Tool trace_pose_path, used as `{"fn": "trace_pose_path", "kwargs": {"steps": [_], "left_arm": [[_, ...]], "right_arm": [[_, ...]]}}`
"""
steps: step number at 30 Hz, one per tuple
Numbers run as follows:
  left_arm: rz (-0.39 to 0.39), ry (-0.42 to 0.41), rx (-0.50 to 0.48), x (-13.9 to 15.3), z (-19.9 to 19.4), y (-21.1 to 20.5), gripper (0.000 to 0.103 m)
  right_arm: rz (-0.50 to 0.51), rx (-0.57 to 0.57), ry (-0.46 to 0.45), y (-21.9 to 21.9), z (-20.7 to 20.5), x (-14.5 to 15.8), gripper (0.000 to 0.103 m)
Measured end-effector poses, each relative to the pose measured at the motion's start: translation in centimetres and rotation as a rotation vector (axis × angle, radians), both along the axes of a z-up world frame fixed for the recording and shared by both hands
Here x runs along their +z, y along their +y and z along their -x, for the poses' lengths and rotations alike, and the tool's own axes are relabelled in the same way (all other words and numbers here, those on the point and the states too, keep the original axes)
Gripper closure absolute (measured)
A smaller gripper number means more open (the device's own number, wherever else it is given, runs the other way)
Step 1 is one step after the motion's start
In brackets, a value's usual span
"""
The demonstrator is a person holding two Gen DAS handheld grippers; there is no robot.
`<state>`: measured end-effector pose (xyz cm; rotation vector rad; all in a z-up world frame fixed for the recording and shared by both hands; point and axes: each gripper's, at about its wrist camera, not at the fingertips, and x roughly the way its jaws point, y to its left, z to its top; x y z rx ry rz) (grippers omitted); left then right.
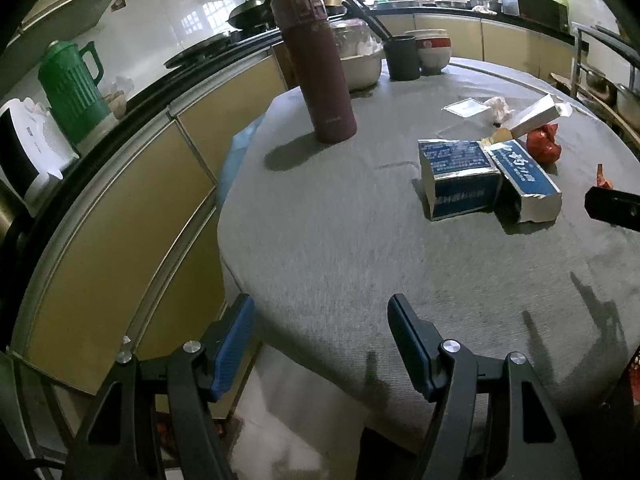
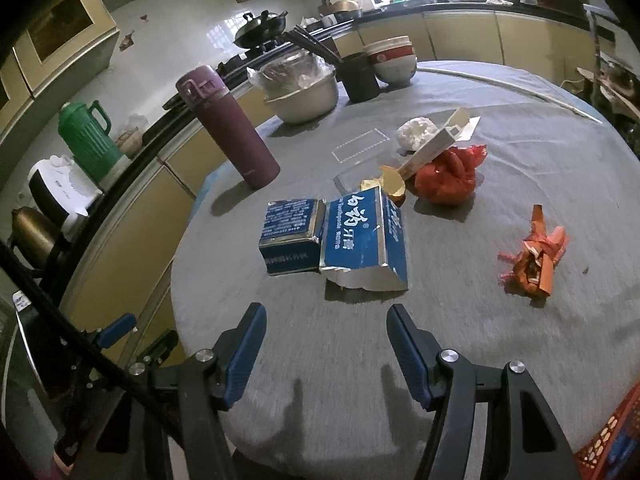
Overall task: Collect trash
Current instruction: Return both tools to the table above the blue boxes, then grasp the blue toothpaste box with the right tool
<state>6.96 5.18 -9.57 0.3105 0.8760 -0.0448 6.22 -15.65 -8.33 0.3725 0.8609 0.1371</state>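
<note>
Two torn blue toothpaste boxes (image 2: 332,236) (image 1: 480,176) lie side by side on the grey round table (image 2: 440,340). Behind them lie a crumpled red bag (image 2: 448,178) (image 1: 542,142), a long white box (image 2: 436,142), a white paper wad (image 2: 414,132), clear plastic wrap (image 2: 360,145) and a gold scrap (image 2: 390,184). An orange crumpled wrapper (image 2: 534,254) lies at the right. My right gripper (image 2: 326,320) is open and empty, just short of the blue boxes. My left gripper (image 1: 322,316) is open and empty over the table's near left edge.
A maroon flask (image 1: 320,68) (image 2: 226,124) stands at the table's left. A steel bowl (image 2: 304,92), a dark cup with chopsticks (image 2: 360,76) and stacked bowls (image 2: 392,60) stand at the back. Yellow cabinets (image 1: 120,216) run along the left. A red crate (image 2: 612,436) shows at the lower right.
</note>
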Motion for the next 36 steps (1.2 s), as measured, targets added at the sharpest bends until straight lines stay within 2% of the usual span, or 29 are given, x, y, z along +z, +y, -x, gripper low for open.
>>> {"fn": "trace_pose_path", "kwargs": {"steps": [14,24,36], "left_arm": [[0.008,0.035,0.018,-0.8,-0.9,0.5,0.033],[0.018,0.052,0.031,-1.2,-1.5,0.8,0.033],[0.026,0.056,0.040,-1.3,-1.8,1.2,0.033]], "right_arm": [[0.059,-0.002,0.015,0.9,-2.9,-0.1,0.037],[0.219,-0.033,0.088,2.0,-5.5,-1.8,0.035],[0.248,-0.057,0.146,2.4,-7.8,-3.6,0.035]]}}
